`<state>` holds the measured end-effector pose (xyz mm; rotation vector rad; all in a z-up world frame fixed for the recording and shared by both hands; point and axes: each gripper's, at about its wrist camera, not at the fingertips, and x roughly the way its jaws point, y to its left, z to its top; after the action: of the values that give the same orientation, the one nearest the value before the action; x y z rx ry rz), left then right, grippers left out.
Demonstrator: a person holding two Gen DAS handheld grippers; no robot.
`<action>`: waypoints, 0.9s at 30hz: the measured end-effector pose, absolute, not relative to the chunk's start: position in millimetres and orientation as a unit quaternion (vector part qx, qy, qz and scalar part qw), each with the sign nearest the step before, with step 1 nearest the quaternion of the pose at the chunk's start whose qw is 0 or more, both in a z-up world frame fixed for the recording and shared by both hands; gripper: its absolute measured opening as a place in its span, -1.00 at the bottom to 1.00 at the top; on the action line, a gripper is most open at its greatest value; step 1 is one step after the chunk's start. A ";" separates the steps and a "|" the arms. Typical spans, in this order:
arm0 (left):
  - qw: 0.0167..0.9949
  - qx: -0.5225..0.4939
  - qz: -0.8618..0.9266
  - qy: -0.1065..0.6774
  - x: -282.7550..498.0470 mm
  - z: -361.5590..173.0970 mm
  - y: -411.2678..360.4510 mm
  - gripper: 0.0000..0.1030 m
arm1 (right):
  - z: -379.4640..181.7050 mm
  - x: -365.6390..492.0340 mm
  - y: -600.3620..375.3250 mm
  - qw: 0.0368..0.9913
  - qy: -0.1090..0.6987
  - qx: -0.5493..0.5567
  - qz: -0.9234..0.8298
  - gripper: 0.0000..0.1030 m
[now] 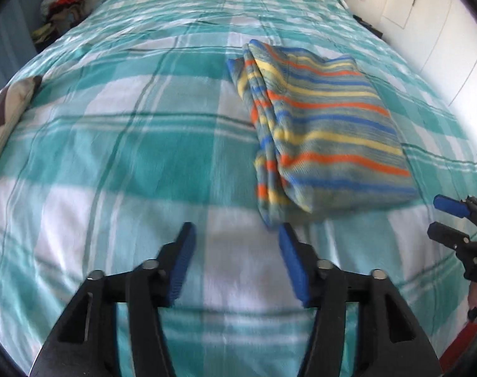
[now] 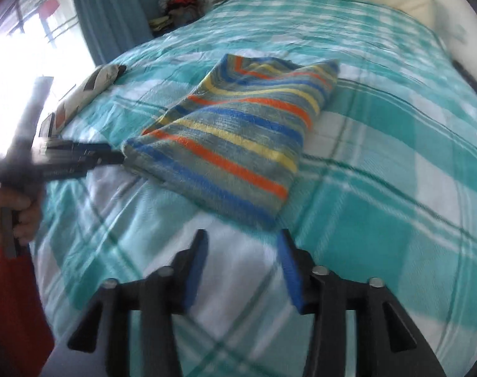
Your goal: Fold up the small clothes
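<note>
A folded garment [image 1: 326, 132] [image 2: 238, 144] with blue, orange and yellow stripes lies flat on the teal and white plaid bedspread [image 1: 112, 157] [image 2: 379, 188]. My left gripper [image 1: 235, 231] stands open just short of the garment's near left corner, with only bedspread between its blue pads. My right gripper [image 2: 242, 237] is open too, just short of the near right corner, and holds nothing. It also shows at the right edge of the left wrist view, as the right gripper [image 1: 437, 216]. In the right wrist view the left gripper [image 2: 112, 157] is blurred, its tips by the garment's edge.
A patterned pillow [image 1: 8, 106] [image 2: 90, 84] lies at the bed's left edge. A pile of clothes [image 1: 63, 3] [image 2: 181, 3] sits beyond the far left corner. White cupboard doors [image 1: 427, 15] line the right side. A hand [image 2: 21, 213] and red sleeve [image 2: 15, 298] hold the left gripper.
</note>
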<state>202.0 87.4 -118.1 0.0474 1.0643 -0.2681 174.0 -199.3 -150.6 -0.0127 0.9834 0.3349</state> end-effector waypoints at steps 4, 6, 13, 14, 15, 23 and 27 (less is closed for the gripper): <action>0.861 0.002 -0.128 0.493 164.5 -114.4 74.3 0.75 | -141.6 141.1 -209.8 0.883 0.454 0.044 0.108 0.58; 0.857 0.005 -0.129 0.499 154.3 -118.0 63.6 0.76 | -142.4 128.2 -208.3 0.888 0.450 0.045 0.085 0.57; 0.857 0.023 -0.125 0.500 132.5 -124.2 45.1 0.76 | -143.4 92.9 -208.5 0.895 0.440 0.055 0.042 0.57; 0.856 0.026 -0.121 0.502 132.0 -125.8 44.4 0.76 | -143.6 90.4 -209.6 0.896 0.438 0.053 0.037 0.58; 0.855 0.028 -0.120 0.504 131.8 -127.1 44.3 0.76 | -144.3 88.3 -211.2 0.896 0.439 0.053 0.031 0.58; 0.851 0.033 -0.104 0.514 128.3 -134.2 51.8 0.76 | -151.7 75.8 -214.2 0.893 0.445 0.061 0.021 0.58; 0.850 0.023 -0.108 0.516 130.2 -131.8 59.0 0.76 | -155.9 72.4 -211.8 0.891 0.450 0.062 0.027 0.57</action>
<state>130.2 59.0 -131.8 0.0477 1.0862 -0.2267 72.4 -211.8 -155.9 0.1279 0.9333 0.0558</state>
